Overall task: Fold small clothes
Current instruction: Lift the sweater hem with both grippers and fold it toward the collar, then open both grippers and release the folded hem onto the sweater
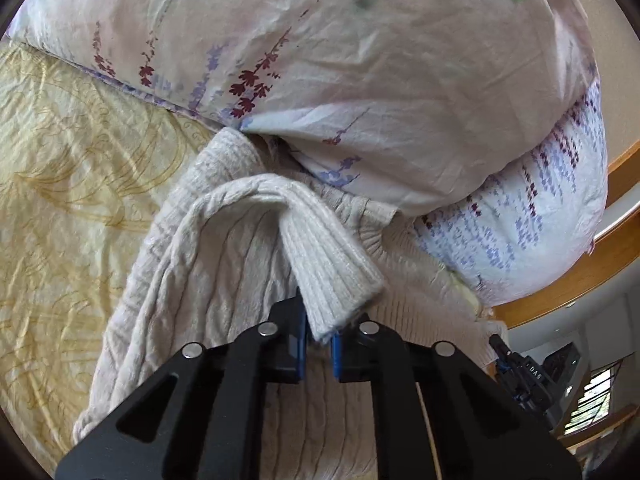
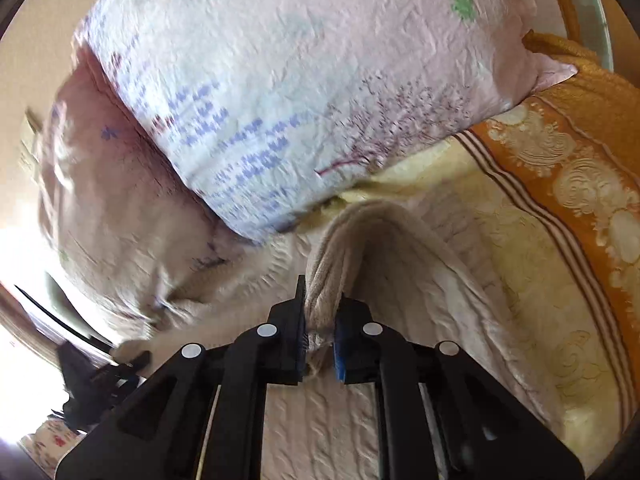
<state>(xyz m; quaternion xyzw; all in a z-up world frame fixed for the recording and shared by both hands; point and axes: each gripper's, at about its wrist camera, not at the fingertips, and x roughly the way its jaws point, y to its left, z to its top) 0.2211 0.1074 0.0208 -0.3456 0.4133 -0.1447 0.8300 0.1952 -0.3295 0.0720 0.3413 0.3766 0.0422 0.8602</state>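
Left wrist view: left tongs [image 1: 319,338] at bottom centre, pinching the ribbed cuff [image 1: 332,276] of a cream knit sweater [image 1: 224,264]. The cuff's end sits between the blue pads; the sleeve rises from the grip, arches toward frame centre and drops back to the garment. The sweater body lies spread on the bed, running from bottom centre up to mid-frame, where its far edge is tucked under a floral pillow [image 1: 320,60]. The pillow fills the upper half of the frame. Yellow patterned bedsheet [image 1: 68,168] occupies the left side. A wooden bed frame [image 1: 580,272] curves along the right edge. The right tongs [image 1: 498,346] poke in at lower right, touching the sweater's edge; their state cannot be judged from this view.

Right wrist view, somewhat blurred: right tongs [image 2: 320,340] at bottom centre, pressed onto a bunched fold of the sweater [image 2: 344,248]. The cloth lifts into a ridge that runs from the grip up to mid-frame, with the rest of the garment lying flat below and to either side. A pillow [image 2: 300,92] sits at upper centre, overlapping a second one at left. An orange patterned blanket [image 2: 580,168] with a striped border lies along the right side, over the sheet [image 2: 500,248]. A dark gripper body shows at lower left, too blurred to read.
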